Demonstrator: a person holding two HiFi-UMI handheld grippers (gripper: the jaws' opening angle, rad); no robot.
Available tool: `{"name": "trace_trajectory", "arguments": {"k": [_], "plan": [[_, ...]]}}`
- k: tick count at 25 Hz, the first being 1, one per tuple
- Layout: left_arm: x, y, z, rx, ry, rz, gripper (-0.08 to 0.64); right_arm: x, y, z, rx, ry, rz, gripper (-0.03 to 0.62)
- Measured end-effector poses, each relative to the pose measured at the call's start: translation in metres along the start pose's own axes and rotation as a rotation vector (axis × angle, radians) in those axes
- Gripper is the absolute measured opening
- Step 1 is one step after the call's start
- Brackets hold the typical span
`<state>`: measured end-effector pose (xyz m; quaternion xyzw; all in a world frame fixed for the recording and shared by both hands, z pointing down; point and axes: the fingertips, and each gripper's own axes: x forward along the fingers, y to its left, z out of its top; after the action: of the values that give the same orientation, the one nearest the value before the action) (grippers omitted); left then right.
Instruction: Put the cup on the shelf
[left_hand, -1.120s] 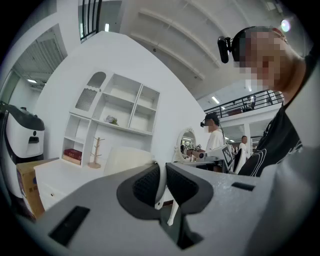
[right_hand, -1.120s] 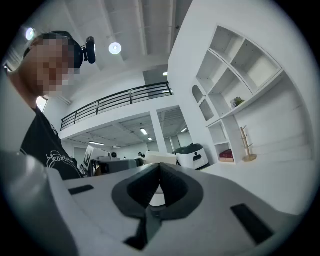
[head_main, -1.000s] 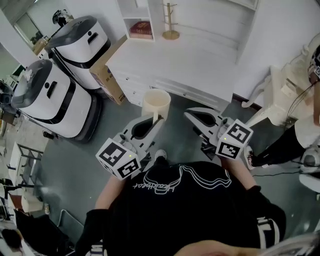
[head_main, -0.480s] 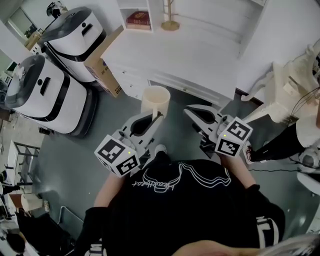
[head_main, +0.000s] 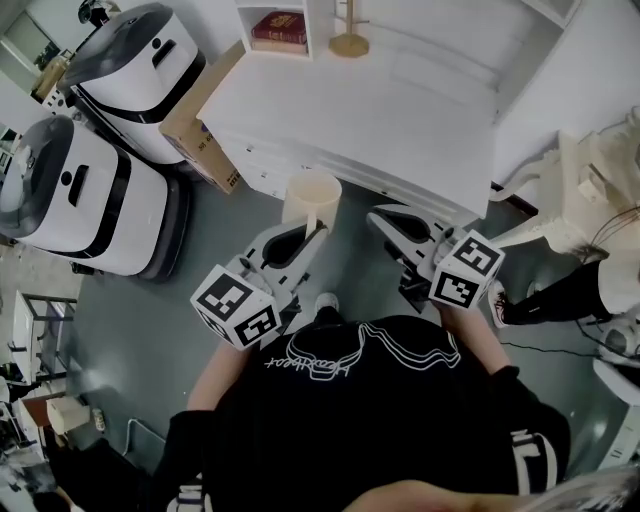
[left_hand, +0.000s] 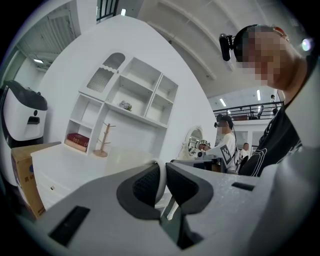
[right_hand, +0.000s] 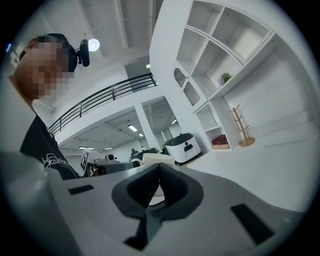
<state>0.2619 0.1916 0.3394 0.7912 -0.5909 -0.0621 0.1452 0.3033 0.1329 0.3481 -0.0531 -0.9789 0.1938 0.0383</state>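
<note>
A person in a black T-shirt, seen from above, stands facing a white cabinet and holds a gripper in each hand. The left gripper (head_main: 316, 232) has its jaws clamped on the handle (left_hand: 159, 176) of a cream cup (head_main: 312, 197), which hangs upright in the air over the grey floor (head_main: 130, 330), just short of the cabinet's front edge. The right gripper (head_main: 378, 214) is beside it, jaws pressed together with nothing between them.

The task looks partly done. The cup is lifted and carried, but it is not yet on the shelf. What remains is to reach over the countertop (head_main: 400, 110), set the cup down in a compartment and let go.

The white countertop is bare except for a wooden mug tree (head_main: 349, 40) at the back. Above it rises a white shelf unit (left_hand: 135, 95). A red book (head_main: 280, 26) lies in a low compartment and a small plant (left_hand: 125, 105) sits higher up.

To the left are a cardboard box (head_main: 195, 125) and two large white-and-black machines (head_main: 90, 195). Other people (left_hand: 227, 145) stand in the room at the person's right.
</note>
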Motion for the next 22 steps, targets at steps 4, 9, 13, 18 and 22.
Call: {"name": "trace_trajectory", "arguments": {"k": [4,9,13,18,22], "plan": [[0.004,0.048,0.018,0.005,-0.002,-0.013,0.038,0.046,-0.019,0.015,-0.015,0.016,-0.010,0.006],[-0.002,0.101,0.035,0.028,-0.008,-0.003,0.038,0.099,-0.033,0.030,-0.048,0.030,-0.018,0.006],[-0.004,0.128,0.040,0.072,0.000,0.010,0.038,0.124,-0.037,0.035,-0.052,0.028,-0.015,0.006],[-0.005,0.146,0.051,0.073,-0.011,0.008,0.038,0.145,-0.041,0.040,-0.066,0.042,-0.001,0.006],[-0.001,0.162,0.056,0.071,-0.021,0.016,0.038,0.162,-0.051,0.048,-0.069,0.032,0.018,0.006]]}}
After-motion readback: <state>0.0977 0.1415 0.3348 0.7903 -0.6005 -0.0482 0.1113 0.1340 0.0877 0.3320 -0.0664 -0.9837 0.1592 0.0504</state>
